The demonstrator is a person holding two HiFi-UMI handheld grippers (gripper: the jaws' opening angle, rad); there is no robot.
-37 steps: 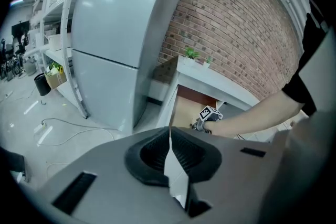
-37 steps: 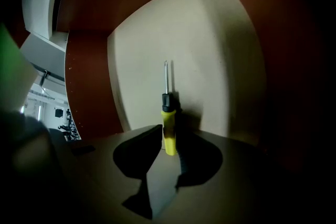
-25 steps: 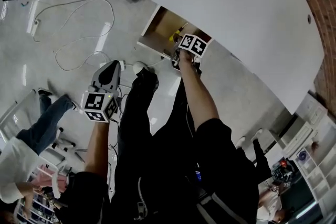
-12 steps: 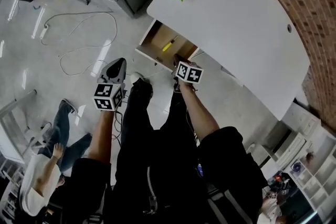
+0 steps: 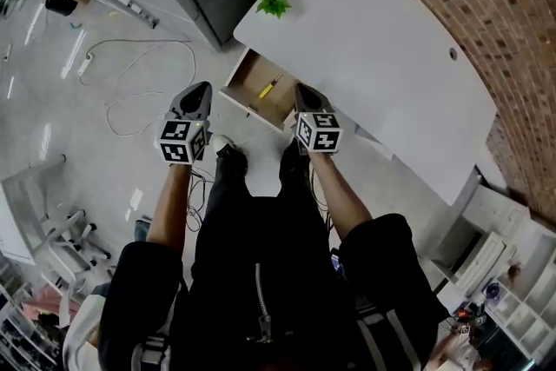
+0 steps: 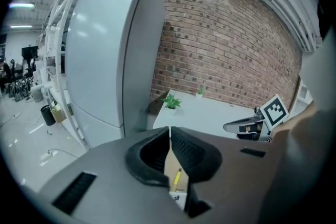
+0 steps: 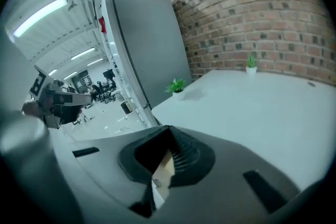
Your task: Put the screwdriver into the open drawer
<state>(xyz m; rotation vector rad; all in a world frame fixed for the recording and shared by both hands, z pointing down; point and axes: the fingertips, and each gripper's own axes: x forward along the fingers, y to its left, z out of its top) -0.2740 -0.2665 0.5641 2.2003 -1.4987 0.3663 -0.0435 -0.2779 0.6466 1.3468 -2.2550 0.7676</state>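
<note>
1. The person is standing with both forearms reaching forward and down, side by side and roughly parallel. The marker cubes are facing up toward the head camera.
2. The left gripper (image 5: 201, 89) is pointing forward and somewhat downward. In the head view it is hanging over the floor (image 5: 104, 56), just left of the drawer (image 5: 248, 78).
3. Its jaws are meeting at the tips and gripping nothing.
4. The right gripper (image 5: 304, 91) is pointing the same way. In the head view it is sitting at the drawer's right side, by the edge of the white tabletop (image 5: 373, 48).
5. Its jaws are also pressing together, with nothing between them.
6. The screwdriver (image 5: 268, 86), with a yellow handle, is lying diagonally on the wooden bottom of the open drawer.
7. In the head view it is lying between the two grippers' tips and touching neither, so it is clear of both pairs of jaws.
8. In the left gripper view, the screwdriver is showing through the gap beneath the closed jaws, lying down in the drawer beyond them.
9. The drawer is standing pulled out from under the tabletop, and a potted plant (image 5: 273, 1) is sitting on the tabletop corner above it.
</note>
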